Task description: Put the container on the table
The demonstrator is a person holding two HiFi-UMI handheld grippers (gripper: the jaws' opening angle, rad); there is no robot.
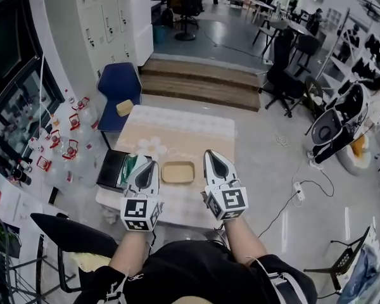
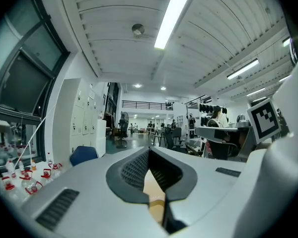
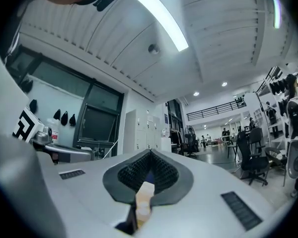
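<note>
Since the tan container [image 1: 178, 171] is already lying flat on the counter [image 1: 190, 128], the left gripper [image 1: 150, 165] and right gripper [image 1: 213, 154] are hovering on either side of it, fingers pressed together on nothing, seemingly keeping clear. Only the head view is showing the container; both gripper views are looking level across the room.

No word, number or brand is legible anywhere. The only signs are black-and-white square code patterns on the left cube [image 1: 139, 213] and right cube [image 1: 230, 201], borne by the left gripper [image 1: 152, 164] and the right gripper [image 1: 210, 153] at lower centre of the head view.
</note>
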